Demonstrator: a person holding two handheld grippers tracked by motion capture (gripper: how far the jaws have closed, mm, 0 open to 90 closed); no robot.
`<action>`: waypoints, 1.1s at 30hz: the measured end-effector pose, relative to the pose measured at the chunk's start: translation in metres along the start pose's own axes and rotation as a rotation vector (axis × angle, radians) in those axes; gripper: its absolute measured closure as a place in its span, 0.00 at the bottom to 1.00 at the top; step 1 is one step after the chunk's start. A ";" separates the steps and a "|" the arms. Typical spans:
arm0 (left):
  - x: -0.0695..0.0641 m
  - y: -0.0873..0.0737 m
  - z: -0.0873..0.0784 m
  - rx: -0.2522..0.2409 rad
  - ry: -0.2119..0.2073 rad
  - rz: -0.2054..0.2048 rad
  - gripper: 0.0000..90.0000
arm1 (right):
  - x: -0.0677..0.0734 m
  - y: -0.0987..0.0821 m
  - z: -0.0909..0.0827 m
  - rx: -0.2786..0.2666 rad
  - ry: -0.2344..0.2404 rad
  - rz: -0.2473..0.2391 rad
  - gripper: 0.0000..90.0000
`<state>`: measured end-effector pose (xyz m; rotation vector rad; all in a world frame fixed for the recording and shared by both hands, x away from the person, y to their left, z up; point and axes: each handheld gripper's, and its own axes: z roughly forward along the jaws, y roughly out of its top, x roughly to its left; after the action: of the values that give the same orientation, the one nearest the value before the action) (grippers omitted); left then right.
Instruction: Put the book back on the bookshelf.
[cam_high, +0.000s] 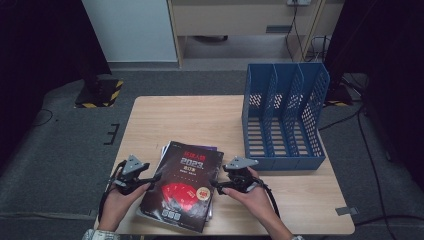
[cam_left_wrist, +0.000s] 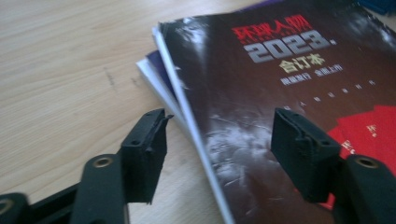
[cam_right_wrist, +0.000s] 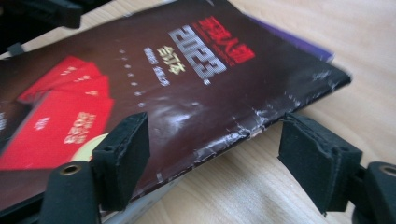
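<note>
A dark-covered book (cam_high: 182, 184) lies flat on top of a small stack of books (cam_high: 165, 150) on the wooden counter (cam_high: 180, 117), and both grippers sit low at its two long edges.

The left gripper (cam_high: 150, 179) has its jaws released and spread. In the left gripper view the book's (cam_left_wrist: 280, 116) white page edge runs up between them: one jaw hangs over the bare counter (cam_left_wrist: 60, 70) just beside the stack (cam_left_wrist: 156, 74), the other over the glossy cover. Neither pad presses on anything.

The right gripper (cam_high: 216, 186) is likewise released. In the right gripper view the book's (cam_right_wrist: 154, 84) worn spine edge lies between its jaws, one jaw above the cover and the other above the counter (cam_right_wrist: 373, 56), apart from the book.

Well beyond the right gripper's jaws, a blue file rack (cam_high: 283, 117) stands upright on the counter's far corner.
</note>
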<state>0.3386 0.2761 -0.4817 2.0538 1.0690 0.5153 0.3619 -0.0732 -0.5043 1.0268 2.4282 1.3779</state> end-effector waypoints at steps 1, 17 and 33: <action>-0.001 0.000 0.002 0.005 -0.004 -0.003 0.42 | -0.001 -0.002 0.003 0.012 0.003 0.027 0.23; -0.002 -0.009 0.016 0.056 -0.075 -0.056 0.38 | 0.003 -0.010 0.014 0.045 0.104 0.057 0.21; -0.001 -0.010 0.016 0.062 -0.079 -0.050 0.37 | 0.017 0.031 0.026 0.041 0.120 0.003 0.29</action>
<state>0.3433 0.2724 -0.5002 2.0779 1.0984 0.3770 0.3760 -0.0342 -0.4909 0.9847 2.5511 1.4354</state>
